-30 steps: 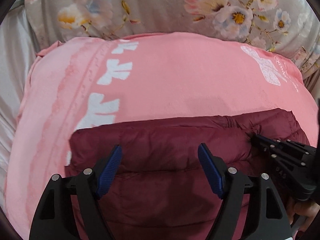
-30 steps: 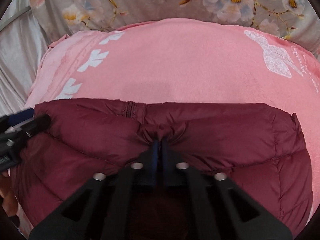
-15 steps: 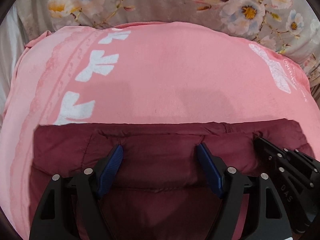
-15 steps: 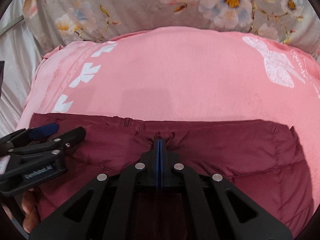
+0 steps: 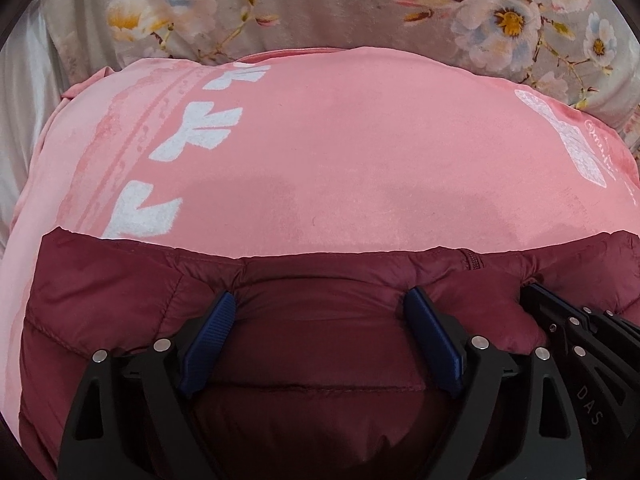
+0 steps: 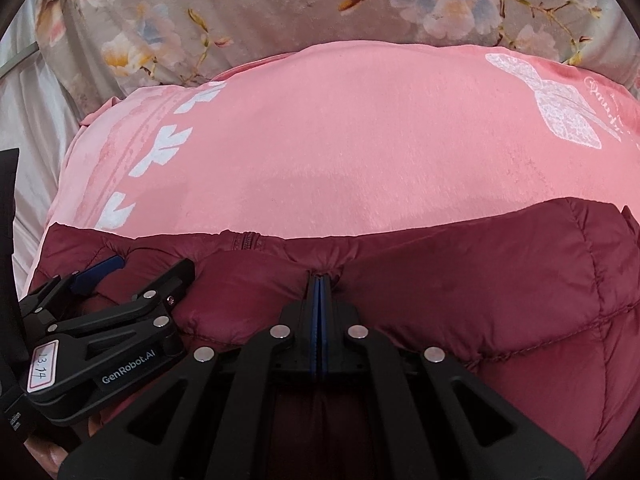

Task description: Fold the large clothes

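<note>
You have a dark maroon puffer jacket lying on a pink blanket, which is spread over a grey floral bedcover. The jacket fills the near part of both views, its far edge running as a fairly straight line across the blanket. Its shell is smooth and slightly shiny, quilted into padded panels by stitched seams — the panels show best on the right side of the right wrist view. A zipper end sits at the far edge, a little left of your right gripper's tips. The edge is puckered where the grippers meet it and smoother elsewhere. Your left gripper has its jaws spread wide and still opening; a padded fold of the jacket bulges between the blue pads, which touch the fabric at their tips without visibly squeezing it. Your right gripper is clamped tight, its blue pads together, pinching a small gather of the jacket's far edge so the fabric bunches into creases around the tips. The two grippers sit side by side along that same edge, close to each other. The blanket carries a row of white printed motifs along its left side and a white lacy bow print at the far right.
</note>
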`<action>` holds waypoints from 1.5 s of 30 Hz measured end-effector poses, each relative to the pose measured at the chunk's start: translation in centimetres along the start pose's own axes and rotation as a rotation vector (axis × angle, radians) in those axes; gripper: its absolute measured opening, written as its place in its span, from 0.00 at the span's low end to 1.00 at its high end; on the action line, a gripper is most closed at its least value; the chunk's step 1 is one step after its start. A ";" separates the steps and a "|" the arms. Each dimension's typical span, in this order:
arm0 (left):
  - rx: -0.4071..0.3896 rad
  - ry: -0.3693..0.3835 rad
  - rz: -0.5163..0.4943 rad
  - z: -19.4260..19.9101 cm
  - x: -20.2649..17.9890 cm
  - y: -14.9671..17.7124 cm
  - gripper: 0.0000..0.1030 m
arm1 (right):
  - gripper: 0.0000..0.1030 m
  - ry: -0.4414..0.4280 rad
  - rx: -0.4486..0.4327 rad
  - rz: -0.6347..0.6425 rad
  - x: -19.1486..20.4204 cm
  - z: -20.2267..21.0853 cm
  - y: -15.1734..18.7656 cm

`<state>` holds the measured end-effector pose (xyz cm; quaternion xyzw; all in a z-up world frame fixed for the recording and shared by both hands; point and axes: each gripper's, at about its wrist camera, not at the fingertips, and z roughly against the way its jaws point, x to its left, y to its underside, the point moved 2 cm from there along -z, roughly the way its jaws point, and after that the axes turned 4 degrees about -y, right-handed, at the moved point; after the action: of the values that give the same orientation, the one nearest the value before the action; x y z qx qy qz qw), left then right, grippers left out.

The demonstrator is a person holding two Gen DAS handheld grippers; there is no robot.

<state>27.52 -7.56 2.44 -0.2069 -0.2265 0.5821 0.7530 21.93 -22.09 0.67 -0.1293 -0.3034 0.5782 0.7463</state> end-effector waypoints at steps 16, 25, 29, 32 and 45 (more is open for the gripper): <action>-0.025 0.042 0.022 1.9 2.0 -0.1 0.82 | 0.00 -0.011 -0.050 -0.009 -1.0 3.1 -0.4; 0.008 -0.062 0.164 4.2 12.7 -1.0 0.81 | 0.03 0.173 -0.043 -0.170 -12.1 7.1 -0.6; 0.069 -0.095 0.196 1.1 13.9 0.7 0.83 | 0.00 0.112 -0.046 -0.263 -14.4 6.2 0.7; 0.086 -0.068 0.227 -0.2 14.1 1.6 0.86 | 0.00 0.127 -0.052 -0.254 -14.3 5.6 0.9; 0.082 -0.089 0.235 -0.9 14.1 1.7 0.93 | 0.00 0.078 -0.092 -0.319 -15.4 5.4 1.3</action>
<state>29.86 6.45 2.14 -0.1750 -0.2101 0.6837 0.6766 15.37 -37.02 -0.47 -0.1360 -0.3171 0.4323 0.8331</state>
